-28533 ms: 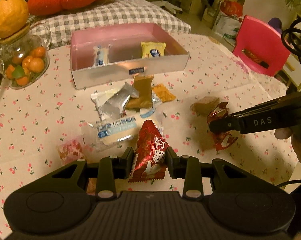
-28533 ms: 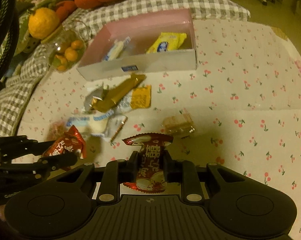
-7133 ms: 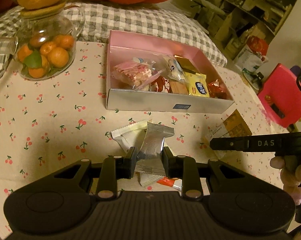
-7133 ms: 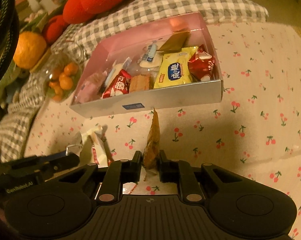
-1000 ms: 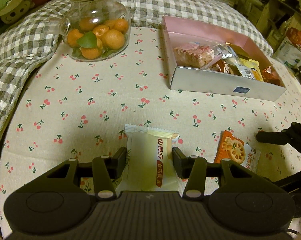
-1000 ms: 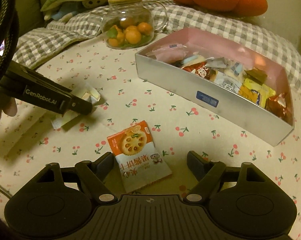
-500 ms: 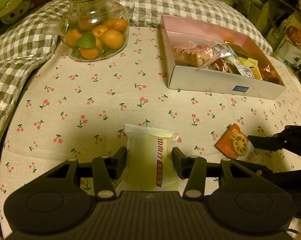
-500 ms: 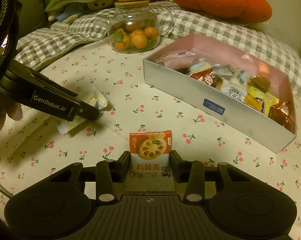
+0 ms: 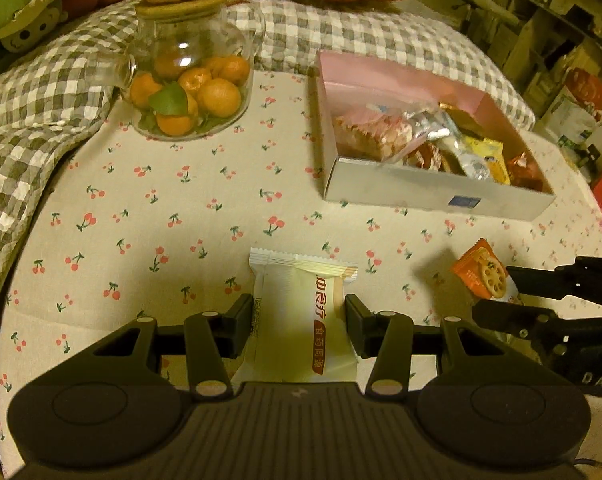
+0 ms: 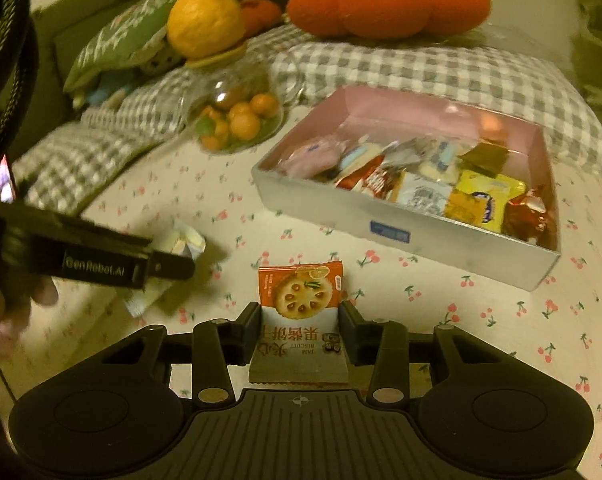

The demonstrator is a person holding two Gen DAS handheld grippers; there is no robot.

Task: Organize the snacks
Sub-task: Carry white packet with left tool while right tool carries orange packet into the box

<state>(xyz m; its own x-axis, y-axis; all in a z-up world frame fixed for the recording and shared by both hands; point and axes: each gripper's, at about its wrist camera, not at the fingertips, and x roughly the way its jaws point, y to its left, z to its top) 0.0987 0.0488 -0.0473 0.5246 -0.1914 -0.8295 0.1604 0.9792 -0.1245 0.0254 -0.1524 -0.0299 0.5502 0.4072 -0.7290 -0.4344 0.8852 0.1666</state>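
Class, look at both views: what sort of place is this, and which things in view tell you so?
Most likely a home living room. A table under a cherry-print tablecloth stands against a sofa with a checked blanket, an orange plush cushion and a glass teapot of small oranges.

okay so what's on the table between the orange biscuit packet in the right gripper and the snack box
Nothing: in the right wrist view, only bare cherry-print tablecloth lies between the orange biscuit packet and the snack box.
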